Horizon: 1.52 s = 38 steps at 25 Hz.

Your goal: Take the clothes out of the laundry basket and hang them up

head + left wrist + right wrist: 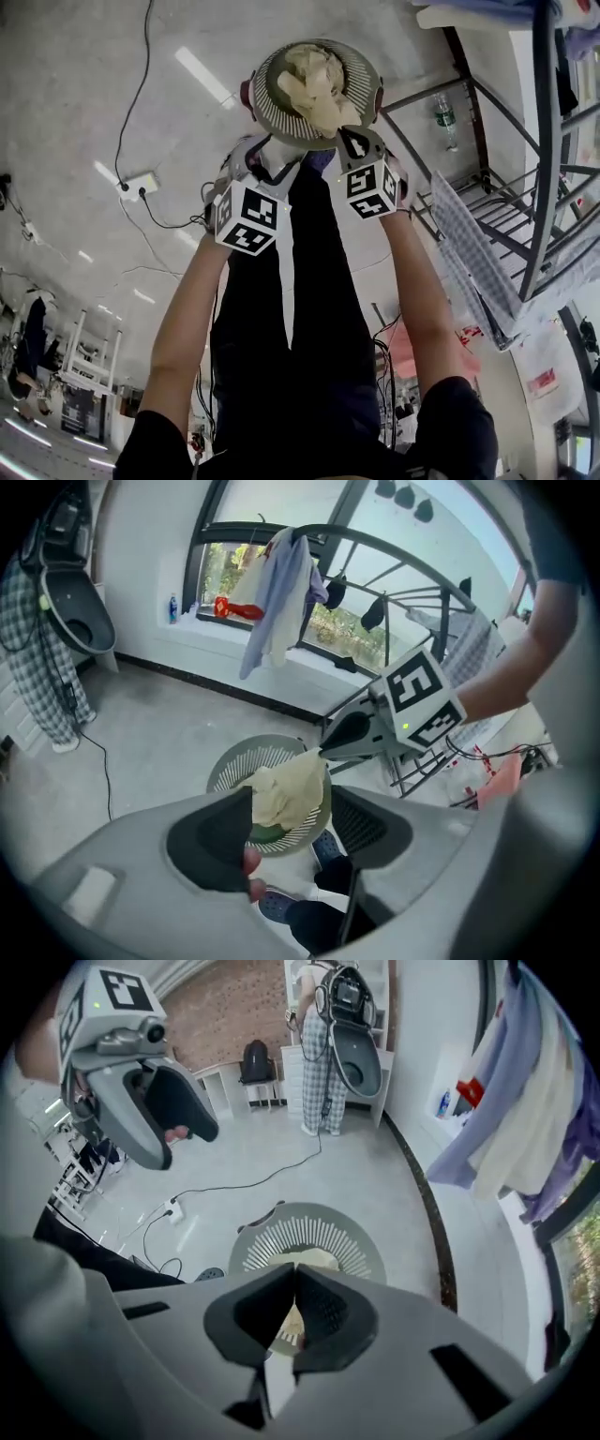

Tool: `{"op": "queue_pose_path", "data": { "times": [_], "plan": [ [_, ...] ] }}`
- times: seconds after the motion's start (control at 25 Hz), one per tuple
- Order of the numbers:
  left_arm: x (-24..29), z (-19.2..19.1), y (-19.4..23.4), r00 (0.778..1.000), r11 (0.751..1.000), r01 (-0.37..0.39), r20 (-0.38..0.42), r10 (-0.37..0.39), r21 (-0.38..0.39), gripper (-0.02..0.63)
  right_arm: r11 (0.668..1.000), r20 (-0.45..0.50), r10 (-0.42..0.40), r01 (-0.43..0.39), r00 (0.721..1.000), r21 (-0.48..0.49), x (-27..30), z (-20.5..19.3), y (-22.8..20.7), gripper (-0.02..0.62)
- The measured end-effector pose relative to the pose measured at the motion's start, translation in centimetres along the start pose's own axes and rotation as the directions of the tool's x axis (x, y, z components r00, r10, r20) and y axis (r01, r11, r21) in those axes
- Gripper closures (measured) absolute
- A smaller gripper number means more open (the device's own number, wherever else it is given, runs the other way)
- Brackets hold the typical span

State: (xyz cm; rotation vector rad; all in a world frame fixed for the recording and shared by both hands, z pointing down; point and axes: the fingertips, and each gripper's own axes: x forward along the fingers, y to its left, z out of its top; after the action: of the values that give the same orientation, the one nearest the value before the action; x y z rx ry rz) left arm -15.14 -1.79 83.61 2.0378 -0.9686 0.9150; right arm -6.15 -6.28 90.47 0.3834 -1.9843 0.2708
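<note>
Drying rack, dark metal tubing, fills the right edge of the head view. Round laundry basket, grey slatted plastic, sits top centre on the smooth floor and holds a crumpled cream garment. Right gripper is clamped on a soft peak of that fabric. Left gripper has its jaws wide apart and holds nothing.

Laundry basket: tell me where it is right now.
The laundry basket stands on the floor at the head view's top centre, left of the drying rack, with a cream garment inside.

Cream garment hangs over the round slatted laundry basket.
</note>
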Motion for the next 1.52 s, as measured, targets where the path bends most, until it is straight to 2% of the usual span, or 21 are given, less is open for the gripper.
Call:
{"op": "queue_pose_path", "data": {
  "times": [0.16, 0.24, 0.44, 0.6, 0.68, 0.72, 0.76, 0.8, 0.84, 0.92, 0.96, 1.0, 1.04, 1.32, 1.52],
  "plan": [
    [-1.9, 3.2, -1.5, 0.998, 0.996, 0.056, 0.027, -0.058, 0.068, 0.355, 0.999, 0.052, -0.039, 0.040, 0.998, -0.010, -6.2, 2.6, -0.1, 0.587],
    [-2.8, 4.5, -2.2, 0.997, 0.989, 0.069, 0.025, -0.073, 0.132, 0.354, 0.998, 0.070, -0.060, 0.060, 0.996, -0.002, -9.1, 3.6, -0.2, 0.586],
    [-4.9, 7.2, -4.8, 0.996, 0.948, 0.080, 0.020, -0.090, 0.307, 0.354, 0.997, 0.105, -0.082, 0.082, 0.991, 0.005, -15.8, 6.5, 0.4, 0.588],
    [-5.5, 9.0, -7.3, 0.993, 0.912, 0.085, 0.038, -0.109, 0.402, 0.355, 0.995, 0.139, -0.095, 0.096, 0.986, 0.000, -21.0, 9.1, 1.5, 0.586],
    [-6.0, 9.8, -7.8, 0.995, 0.895, 0.062, 0.046, -0.092, 0.441, 0.356, 0.994, 0.154, -0.109, 0.111, 0.982, -0.004, -23.1, 10.2, 2.0, 0.588],
    [-6.4, 10.0, -7.9, 0.996, 0.895, 0.051, 0.049, -0.081, 0.444, 0.357, 0.994, 0.160, -0.111, 0.113, 0.981, -0.004, -24.2, 10.6, 2.4, 0.586],
    [-7.0, 10.1, -8.0, 0.996, 0.898, 0.053, 0.047, -0.082, 0.436, 0.387, 0.994, 0.165, -0.109, 0.111, 0.980, -0.002, -25.2, 10.9, 3.0, 0.586],
    [-7.7, 9.9, -8.4, 0.994, 0.903, 0.074, 0.040, -0.100, 0.424, 0.422, 0.994, 0.168, -0.103, 0.105, 0.980, -0.002, -26.2, 11.2, 3.6, 0.586],
    [-8.4, 9.7, -9.0, 0.992, 0.903, 0.101, 0.030, -0.125, 0.418, 0.428, 0.995, 0.169, -0.097, 0.100, 0.981, -0.005, -27.2, 11.4, 4.2, 0.588],
    [-9.8, 9.6, -10.0, 0.990, 0.886, 0.114, 0.025, -0.139, 0.449, 0.435, 0.995, 0.171, -0.093, 0.098, 0.981, -0.020, -29.0, 11.9, 5.1, 0.587],
    [-10.4, 9.7, -10.2, 0.992, 0.876, 0.090, 0.033, -0.120, 0.474, 0.472, 0.995, 0.173, -0.095, 0.101, 0.980, -0.026, -29.8, 12.1, 5.3, 0.586],
    [-11.0, 9.9, -10.4, 0.994, 0.869, 0.061, 0.047, -0.096, 0.491, 0.536, 0.994, 0.175, -0.100, 0.107, 0.979, -0.029, -30.6, 12.4, 5.5, 0.586],
    [-11.7, 10.2, -10.5, 0.995, 0.869, 0.040, 0.062, -0.081, 0.493, 0.565, 0.993, 0.178, -0.108, 0.116, 0.978, -0.032, -31.3, 12.6, 5.5, 0.586],
    [-18.0, 12.9, -12.1, 0.996, 0.885, 0.045, 0.049, -0.076, 0.463, 0.578, 0.986, 0.195, -0.165, 0.167, 0.967, 0.010, -35.7, 13.7, 6.0, 0.586],
    [-25.0, 17.0, -12.7, 0.993, 0.907, 0.005, 0.105, -0.054, 0.421, 0.578, 0.976, 0.252, -0.207, 0.183, 0.945, 0.114, -39.3, 15.1, 6.6, 0.584]
  ]
}}
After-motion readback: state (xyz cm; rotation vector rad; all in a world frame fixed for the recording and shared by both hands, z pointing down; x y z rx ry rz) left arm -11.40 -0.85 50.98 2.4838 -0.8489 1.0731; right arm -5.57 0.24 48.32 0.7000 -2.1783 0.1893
